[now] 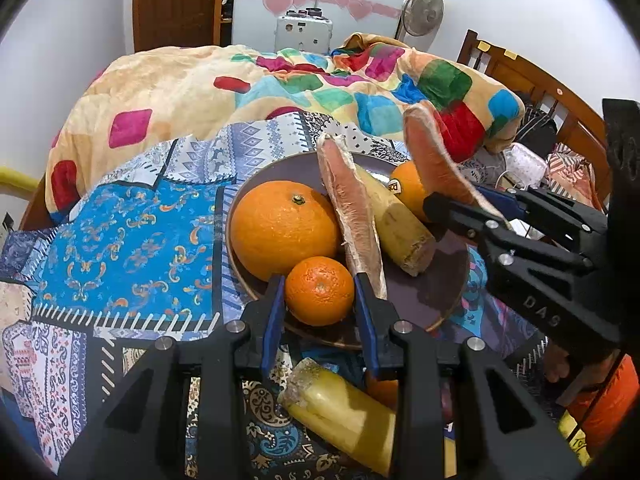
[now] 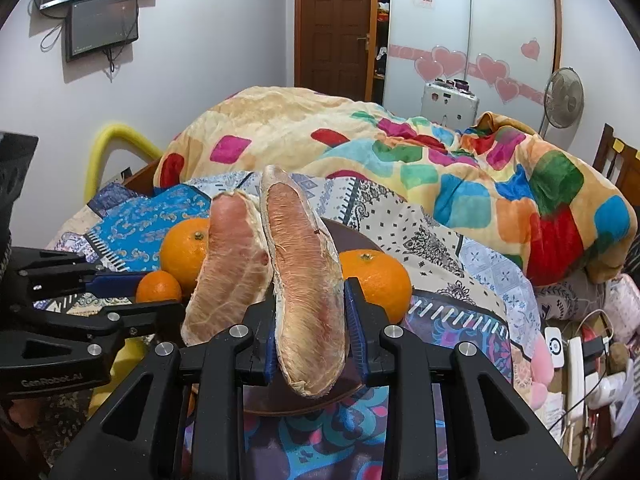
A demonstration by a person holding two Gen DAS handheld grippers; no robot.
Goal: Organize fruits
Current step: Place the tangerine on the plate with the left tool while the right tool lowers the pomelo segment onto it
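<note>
A dark brown plate [image 1: 420, 294] on the patterned bedsheet holds a big orange [image 1: 284, 228], a pink pomelo segment [image 1: 354, 220], a banana piece [image 1: 400, 224] and another orange [image 1: 408, 190]. My left gripper [image 1: 320, 308] is shut on a small orange [image 1: 320, 290] at the plate's near rim. My right gripper [image 2: 310, 320] is shut on a second pomelo segment [image 2: 308, 280], held upright above the plate [image 2: 356, 238]. The left wrist view shows that gripper [image 1: 480, 208] coming in from the right with its segment [image 1: 434, 156].
A yellow banana piece [image 1: 340, 408] lies on the sheet under my left gripper. A rumpled colourful blanket [image 1: 280, 88] fills the bed behind the plate. A wooden headboard [image 1: 532, 80] stands at the right. Cables and a power strip [image 2: 576, 368] lie to the right.
</note>
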